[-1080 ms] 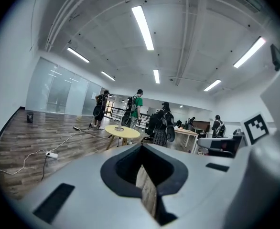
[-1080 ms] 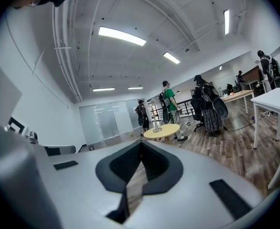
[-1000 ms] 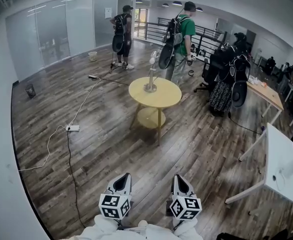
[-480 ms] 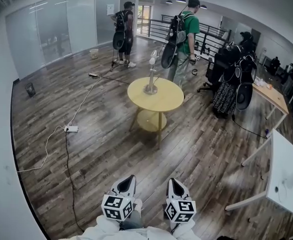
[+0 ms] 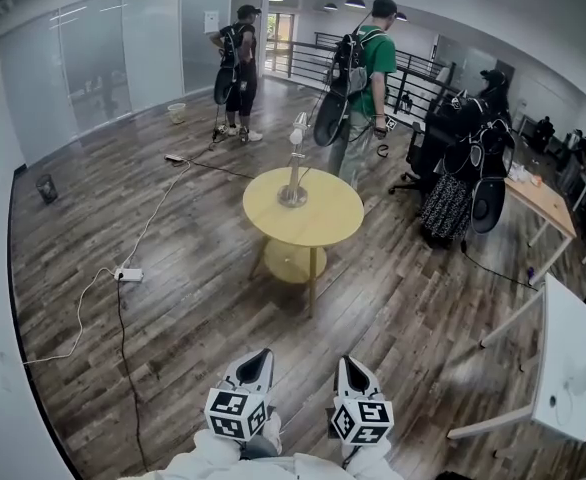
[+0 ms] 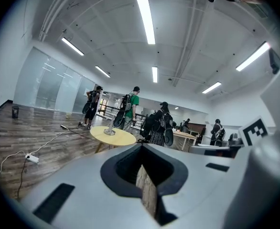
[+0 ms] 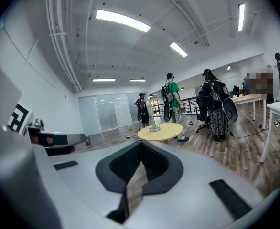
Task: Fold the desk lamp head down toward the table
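Head view: your left gripper (image 5: 258,356) and right gripper (image 5: 347,362) sit side by side at the bottom edge, both pointing out over the wooden floor (image 5: 193,298). Both are well apart from the work. The desk lamp (image 5: 294,163) stands on its round base near the far side of the round yellow desk (image 5: 318,223). Its stem is upright and the lamp head (image 5: 299,124) is raised at the top. A person in a green shirt (image 5: 375,63) stands just beyond the desk. A power strip (image 5: 128,275) with its cable lies on the floor to the left.

Left gripper view: the left gripper (image 6: 142,149) has its jaws clenched together, with nothing gripped; only a sliver of floor shows along the seam. The round yellow desk (image 6: 116,136) and desk lamp (image 6: 111,127) appear small and far ahead, a little left of the jaw line.

Right gripper view: the right gripper (image 7: 140,149) likewise has its jaws closed on nothing, with a thin strip of floor visible between them. The desk lamp (image 7: 154,120) stands on the round yellow desk (image 7: 161,132) in the distance, slightly right of the jaw line.
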### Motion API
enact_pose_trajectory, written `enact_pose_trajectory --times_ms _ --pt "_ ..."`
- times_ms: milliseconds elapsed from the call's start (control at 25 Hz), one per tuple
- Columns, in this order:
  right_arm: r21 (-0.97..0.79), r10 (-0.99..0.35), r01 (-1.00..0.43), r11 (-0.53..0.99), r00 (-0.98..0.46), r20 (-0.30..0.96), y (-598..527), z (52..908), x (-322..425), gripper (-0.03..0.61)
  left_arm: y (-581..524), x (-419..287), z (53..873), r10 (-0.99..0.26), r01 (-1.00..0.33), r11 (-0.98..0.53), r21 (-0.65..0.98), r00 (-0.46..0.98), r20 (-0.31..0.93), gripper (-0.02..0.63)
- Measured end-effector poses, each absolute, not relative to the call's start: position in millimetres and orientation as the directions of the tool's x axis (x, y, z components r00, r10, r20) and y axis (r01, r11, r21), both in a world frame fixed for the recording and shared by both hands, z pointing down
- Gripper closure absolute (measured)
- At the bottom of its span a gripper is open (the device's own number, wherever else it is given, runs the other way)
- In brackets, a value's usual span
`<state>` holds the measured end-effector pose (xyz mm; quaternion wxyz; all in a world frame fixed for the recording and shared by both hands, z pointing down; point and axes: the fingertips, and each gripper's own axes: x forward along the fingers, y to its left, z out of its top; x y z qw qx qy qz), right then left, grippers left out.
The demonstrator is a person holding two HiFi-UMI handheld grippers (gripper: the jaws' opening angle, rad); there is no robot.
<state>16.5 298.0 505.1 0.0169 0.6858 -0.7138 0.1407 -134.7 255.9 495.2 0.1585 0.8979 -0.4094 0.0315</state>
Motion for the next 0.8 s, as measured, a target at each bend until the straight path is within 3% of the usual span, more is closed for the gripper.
enact_pose_trajectory --times_ms 800 --pt "-0.19 -0.971 -0.981 -0.033 -0.014 0.24 94.5 514.0 61.4 0.566 49.5 -90.0 506.0 -0.671 -0.7 -0.659 0.275 0.712 0.207 0.615"
